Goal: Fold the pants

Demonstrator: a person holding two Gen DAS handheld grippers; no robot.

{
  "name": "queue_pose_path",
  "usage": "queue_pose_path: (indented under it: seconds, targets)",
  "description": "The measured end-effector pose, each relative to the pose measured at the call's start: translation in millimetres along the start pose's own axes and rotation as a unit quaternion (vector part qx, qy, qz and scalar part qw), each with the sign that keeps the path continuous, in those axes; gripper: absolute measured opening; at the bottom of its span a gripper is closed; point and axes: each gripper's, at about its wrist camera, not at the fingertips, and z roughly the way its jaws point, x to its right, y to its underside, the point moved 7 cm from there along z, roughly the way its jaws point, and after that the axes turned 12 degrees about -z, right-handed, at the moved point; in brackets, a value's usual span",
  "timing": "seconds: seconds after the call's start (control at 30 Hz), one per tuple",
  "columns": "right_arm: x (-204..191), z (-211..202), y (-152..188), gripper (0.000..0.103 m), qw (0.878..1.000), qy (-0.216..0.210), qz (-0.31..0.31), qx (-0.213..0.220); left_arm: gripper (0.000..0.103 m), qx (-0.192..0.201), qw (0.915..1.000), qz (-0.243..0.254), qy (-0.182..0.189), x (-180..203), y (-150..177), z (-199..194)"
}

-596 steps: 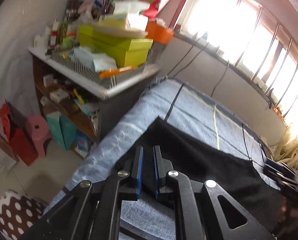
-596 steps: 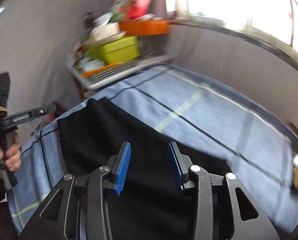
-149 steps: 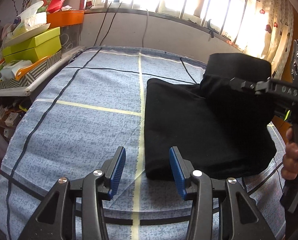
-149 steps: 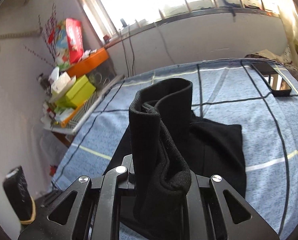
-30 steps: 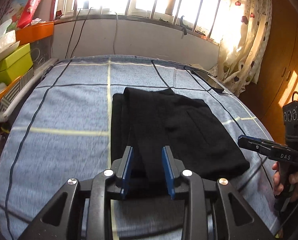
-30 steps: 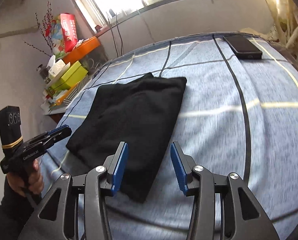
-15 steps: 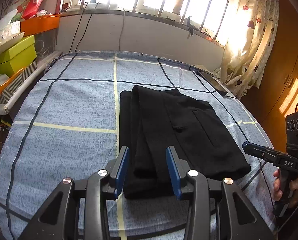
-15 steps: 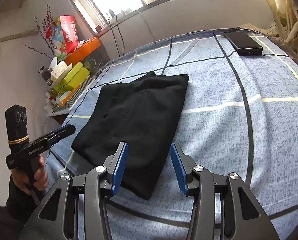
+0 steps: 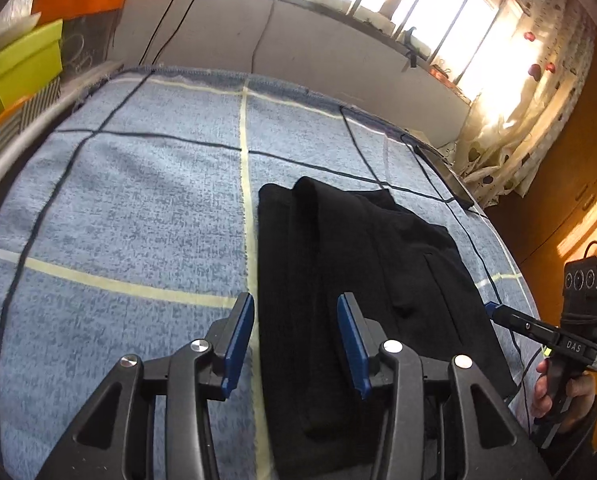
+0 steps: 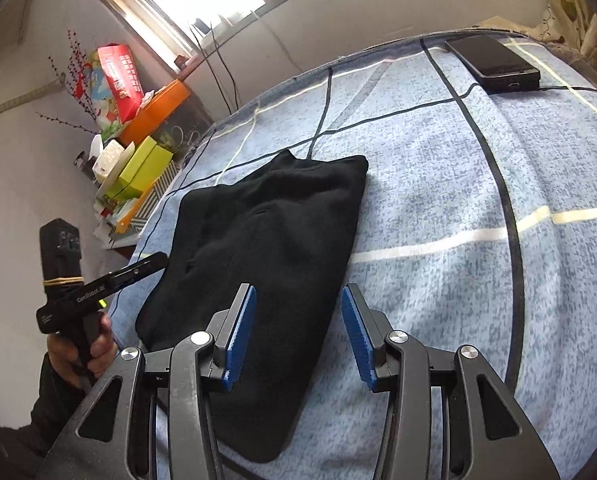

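Now the black pants lay folded into a compact rectangle on the blue checked bed cover, directly ahead of both tools. Left gripper had its jaws apart, having just been opening; the near left edge of the pants showed in the gap, but the blue pads did not press on it. 1 second before, those pads sat much closer together around a fold of the cloth. Right gripper stood with jaws apart, nothing pinched, same width as 1 second ago; the near right edge of the pants ran under its left finger. 5 seconds ago it had clamped a thick raised bundle of the pants; that bundle was now laid flat. Right hand showed at the far right of the left view, left hand at the far left of the right view. A phone lay far ahead-right of the right tool.
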Motion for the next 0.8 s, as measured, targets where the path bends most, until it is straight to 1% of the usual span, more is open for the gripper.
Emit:
queue_pose_path:
  seconds: [0.07,0.13,0.2,0.27,0.4,0.53,0.67,0.73,0.8]
  targets:
    - [2,6,-4,0.046,1.0,-0.009,0.004,-0.005,0.05,-0.009,0.9998,-0.011,0.012,-3,-5,8]
    - [6,14,-8,0.046,1.0,-0.02,0.013,-0.012,0.052,-0.014,0.9991,-0.027,0.028,-5,-10,14]
    - [9,21,-10,0.046,0.999,-0.025,0.022,-0.017,0.055,-0.021,0.9978,-0.038,0.049,-4,-14,19]
    - [12,26,-12,0.046,0.999,-0.04,0.033,-0.015,0.057,-0.027,0.9965,-0.042,0.068,-1,-15,22]
    - [12,23,-7,0.046,0.997,-0.06,0.052,-0.014,0.057,-0.041,0.9924,-0.057,0.101,2,-8,19]
    - [1,18,6,0.046,0.995,-0.084,0.047,-0.025,0.057,-0.048,0.9896,-0.059,0.122,2,6,9]
    - [-8,17,11,0.046,0.995,-0.086,0.032,-0.035,0.058,-0.059,0.987,-0.069,0.132,2,19,-1]
    - [-9,18,11,0.048,0.995,-0.084,0.028,-0.035,0.058,-0.056,0.9891,-0.059,0.123,5,24,-3]
    - [-10,22,8,0.048,0.996,-0.08,0.025,-0.036,0.059,-0.05,0.9922,-0.038,0.107,10,25,-1]
